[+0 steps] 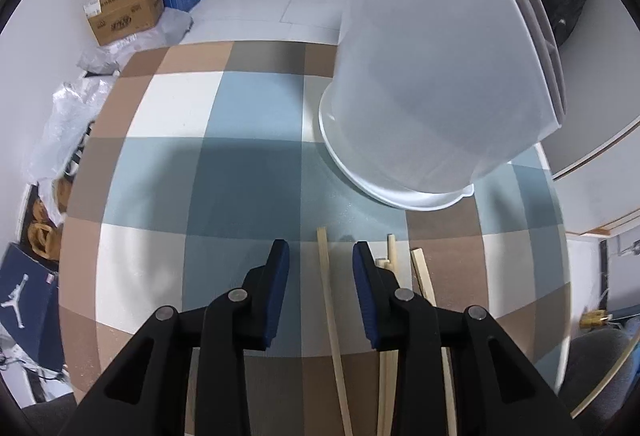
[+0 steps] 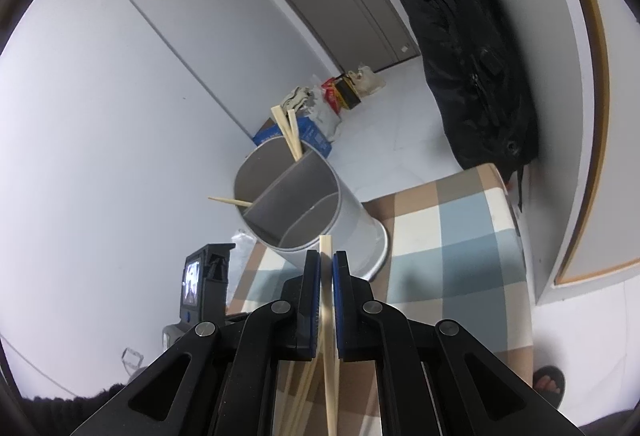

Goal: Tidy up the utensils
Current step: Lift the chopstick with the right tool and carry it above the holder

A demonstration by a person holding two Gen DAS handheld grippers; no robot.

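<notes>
We are counting three chopsticks standing in the divided white holder (image 2: 316,204): two (image 2: 289,134) in its far compartment, one (image 2: 230,201) leaning out at the left. The holder is sitting on the checked tablecloth (image 1: 248,172). The right gripper (image 2: 327,260) is pinching one chopstick (image 2: 326,264). The left gripper (image 1: 321,256) is hanging slightly spread, with a loose chopstick (image 1: 329,300) lying untouched between its pads; at least three more (image 1: 422,272) are lying just right of it

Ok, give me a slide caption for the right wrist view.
Right gripper clamps one chopstick before the divided utensil holder on the checked table.
</notes>
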